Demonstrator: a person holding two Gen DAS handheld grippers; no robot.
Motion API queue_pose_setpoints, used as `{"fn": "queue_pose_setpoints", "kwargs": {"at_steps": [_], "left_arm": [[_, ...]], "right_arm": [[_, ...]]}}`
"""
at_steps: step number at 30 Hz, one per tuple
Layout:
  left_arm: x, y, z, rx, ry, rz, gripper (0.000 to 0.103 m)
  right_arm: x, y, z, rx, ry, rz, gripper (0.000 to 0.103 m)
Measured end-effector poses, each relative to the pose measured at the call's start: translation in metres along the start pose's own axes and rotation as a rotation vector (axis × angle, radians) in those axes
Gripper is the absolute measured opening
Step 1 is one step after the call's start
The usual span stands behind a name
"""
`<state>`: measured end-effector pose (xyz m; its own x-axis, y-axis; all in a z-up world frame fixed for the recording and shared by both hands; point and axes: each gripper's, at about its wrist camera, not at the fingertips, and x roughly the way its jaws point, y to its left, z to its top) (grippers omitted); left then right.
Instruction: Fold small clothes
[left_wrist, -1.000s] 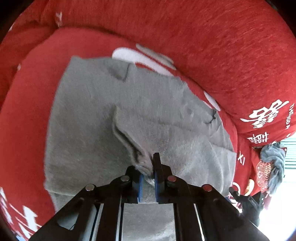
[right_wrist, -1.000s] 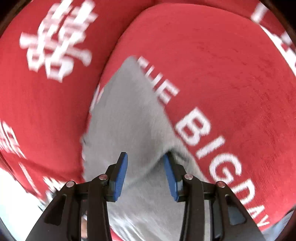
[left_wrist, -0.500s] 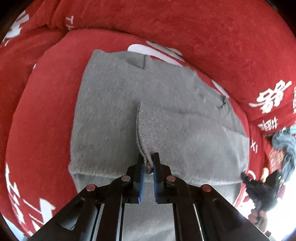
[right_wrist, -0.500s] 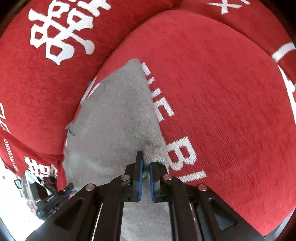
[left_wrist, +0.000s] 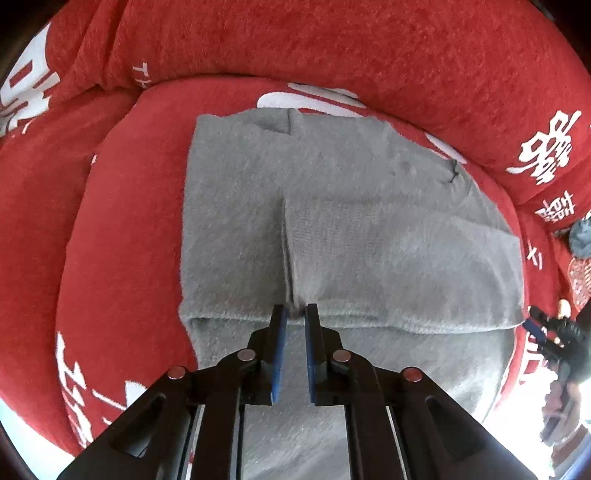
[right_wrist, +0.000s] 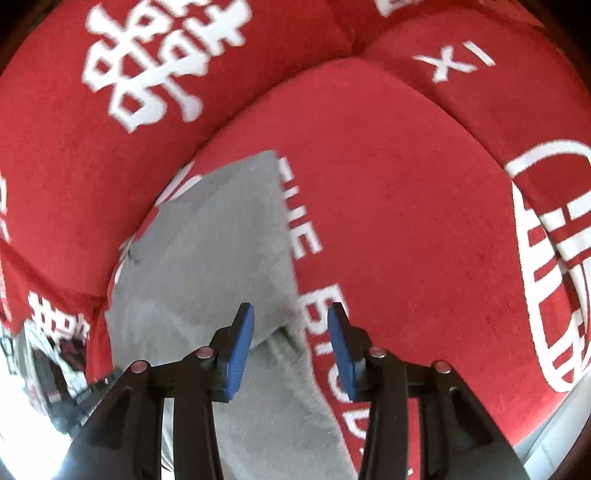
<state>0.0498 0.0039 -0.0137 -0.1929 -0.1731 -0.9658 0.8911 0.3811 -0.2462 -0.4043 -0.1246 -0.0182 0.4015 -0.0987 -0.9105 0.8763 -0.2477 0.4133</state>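
A red sofa cushion (left_wrist: 122, 229) with white lettering carries the grey garment (left_wrist: 236, 229), which lies spread across the seat just below the red backrest (left_wrist: 332, 44). At the right edge of the left wrist view a crumpled blue-grey cloth (left_wrist: 580, 238) lies well apart from the garment, and nothing lies on the garment itself.

Compared with a second ago, the lifted grey flap has been drawn over and now lies nearly flat across the garment's right half, its edge running straight up from the left tongs (left_wrist: 294, 314). The right tongs (right_wrist: 290, 314) were clenched on the garment's edge half a second ago; their jaws have just been opening.

The left tongs are clenched on the flap's near edge at the fold. The right tongs are released, blue pads apart, with the garment's edge below the gap and untouched.
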Motion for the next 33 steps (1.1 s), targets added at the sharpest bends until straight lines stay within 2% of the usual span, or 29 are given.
{"fn": "queue_pose_setpoints", "kwargs": {"at_steps": [2,3,4,5,8,11,18,20,21,23,24,25,28,31,33], "left_arm": [[-0.001,0.0,-0.002,0.002,0.008,0.01,0.01],[-0.003,0.001,-0.003,-0.001,0.012,0.014,0.01],[-0.004,0.001,-0.003,-0.003,0.013,0.015,0.01],[-0.006,0.001,-0.004,-0.004,0.011,0.015,0.01],[-0.011,0.0,-0.005,-0.004,0.0,0.025,0.01],[-0.011,-0.003,-0.005,-0.004,0.001,0.048,0.01],[-0.002,-0.021,-0.009,0.012,0.043,0.065,0.01],[0.0,-0.027,-0.013,0.03,0.058,0.073,0.01],[0.001,-0.03,-0.015,0.04,0.07,0.081,0.017],[0.001,-0.036,-0.019,0.049,0.074,0.111,0.083],[-0.003,-0.039,-0.021,0.051,0.046,0.132,0.09],[-0.006,-0.041,-0.022,0.059,0.033,0.137,0.09],[-0.005,-0.05,-0.024,0.085,0.053,0.148,0.09],[-0.001,-0.058,-0.025,0.102,0.07,0.18,0.09],[0.002,-0.064,-0.025,0.11,0.084,0.211,0.09]], "right_arm": [[0.011,-0.007,0.007,0.039,0.033,0.024,0.045],[0.02,-0.009,0.009,0.064,0.066,0.063,0.045],[0.022,-0.009,0.009,0.069,0.078,0.081,0.04],[0.024,-0.005,0.009,0.059,0.088,0.093,0.024],[0.024,0.012,0.008,-0.062,0.081,0.004,0.017],[0.027,0.013,0.008,-0.123,0.074,-0.085,0.015],[0.009,0.015,-0.002,-0.117,0.055,-0.134,0.016],[0.003,0.018,-0.007,-0.12,0.058,-0.136,0.02],[0.0,0.019,-0.011,-0.123,0.059,-0.138,0.02],[-0.007,0.021,-0.02,-0.124,0.063,-0.129,0.02],[-0.01,0.022,-0.025,-0.123,0.067,-0.122,0.02],[-0.011,0.024,-0.029,-0.124,0.072,-0.117,0.022],[-0.016,0.029,-0.042,-0.137,0.09,-0.108,0.04],[-0.015,0.036,-0.051,-0.16,0.114,-0.11,0.042],[-0.014,0.042,-0.056,-0.174,0.128,-0.113,0.048]]}}
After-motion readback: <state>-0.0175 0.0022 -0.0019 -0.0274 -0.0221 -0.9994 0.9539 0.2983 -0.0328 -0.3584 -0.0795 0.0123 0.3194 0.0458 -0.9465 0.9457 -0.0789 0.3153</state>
